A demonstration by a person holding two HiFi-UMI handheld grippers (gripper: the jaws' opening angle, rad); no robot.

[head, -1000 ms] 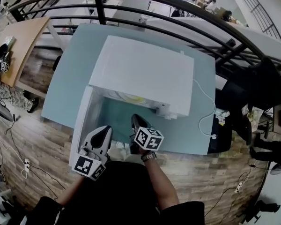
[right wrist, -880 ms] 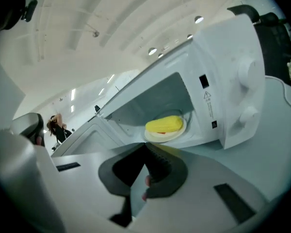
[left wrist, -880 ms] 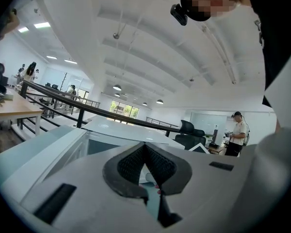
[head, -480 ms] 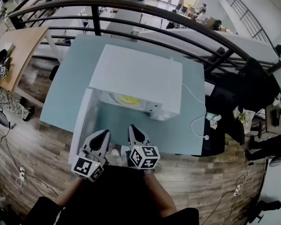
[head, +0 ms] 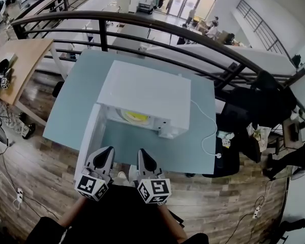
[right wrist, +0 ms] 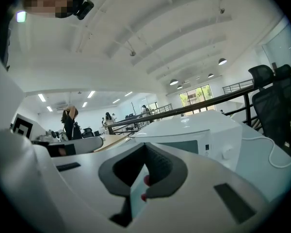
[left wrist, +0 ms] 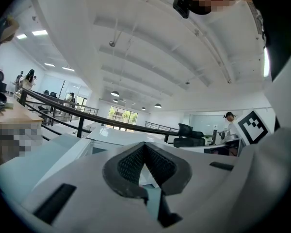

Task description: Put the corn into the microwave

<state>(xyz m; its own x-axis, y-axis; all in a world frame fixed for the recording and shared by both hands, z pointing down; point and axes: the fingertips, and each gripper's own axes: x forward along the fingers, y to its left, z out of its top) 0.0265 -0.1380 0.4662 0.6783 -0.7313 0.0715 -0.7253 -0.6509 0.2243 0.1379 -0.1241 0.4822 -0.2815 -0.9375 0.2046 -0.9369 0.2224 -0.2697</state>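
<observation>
The white microwave (head: 147, 93) stands on a pale blue table (head: 73, 103) with its door (head: 89, 136) swung open to the left. Inside it, the yellow corn (head: 135, 117) lies on the turntable plate. Both grippers hover side by side near the person's body, in front of the table's near edge and apart from the microwave. My left gripper (head: 107, 152) is shut with nothing in it, its pads meeting at the tip (left wrist: 144, 145). My right gripper (head: 141, 153) is also shut and empty (right wrist: 145, 148). The right gripper view shows the microwave's (right wrist: 199, 135) front panel.
A white power cable (head: 209, 132) trails off the microwave across the table's right side. A dark metal railing (head: 142, 23) runs behind the table. Black office chairs (head: 254, 103) stand at the right, a wooden desk (head: 18, 60) at the left. Wood floor lies below.
Both grippers have drawn back from the microwave opening toward the person. The right one rose and rolled, coming level beside the left. The corn stays inside the microwave.
</observation>
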